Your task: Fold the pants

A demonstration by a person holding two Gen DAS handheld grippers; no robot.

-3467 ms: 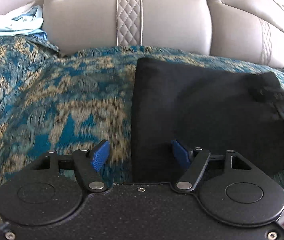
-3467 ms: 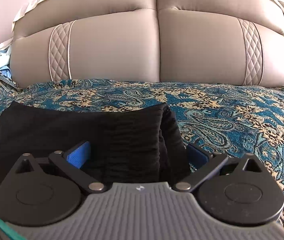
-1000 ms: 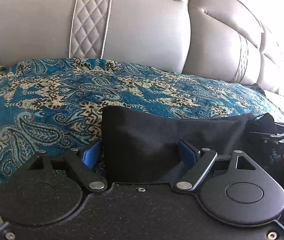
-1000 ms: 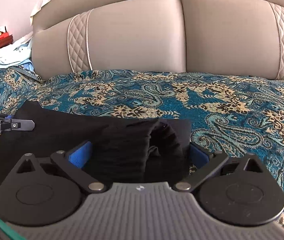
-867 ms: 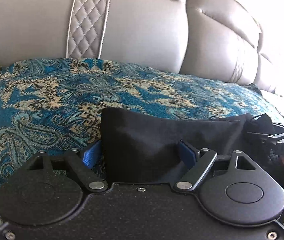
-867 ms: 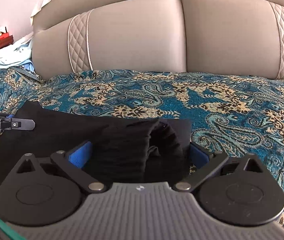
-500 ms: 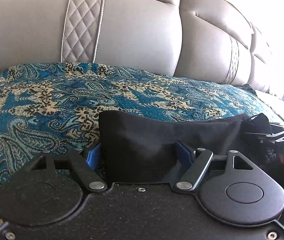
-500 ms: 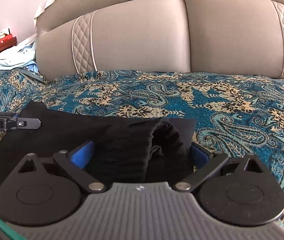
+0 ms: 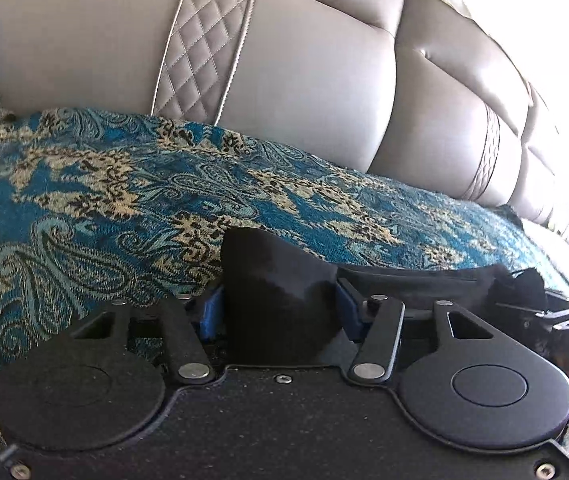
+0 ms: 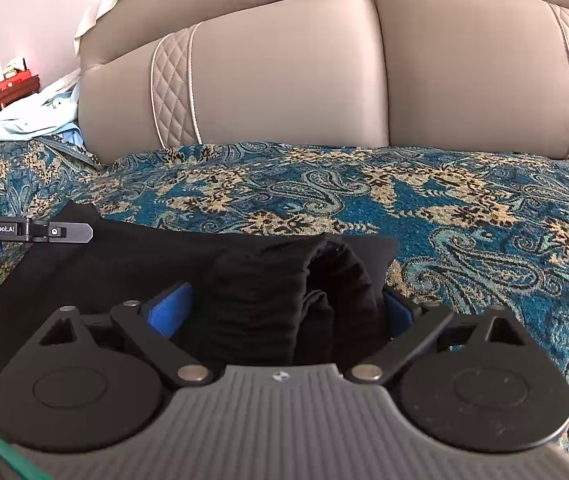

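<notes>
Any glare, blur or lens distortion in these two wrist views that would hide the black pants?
Left wrist: upper right corner blown out white, headboard bowed by the fisheye, pants nearly featureless black. Right wrist: evenly lit, sharp, folds of the pants readable, dark vignette at the corners.

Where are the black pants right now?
The black pants lie on the blue patterned bedspread before the beige headboard, one end bunched between each pair of tongs.
</notes>
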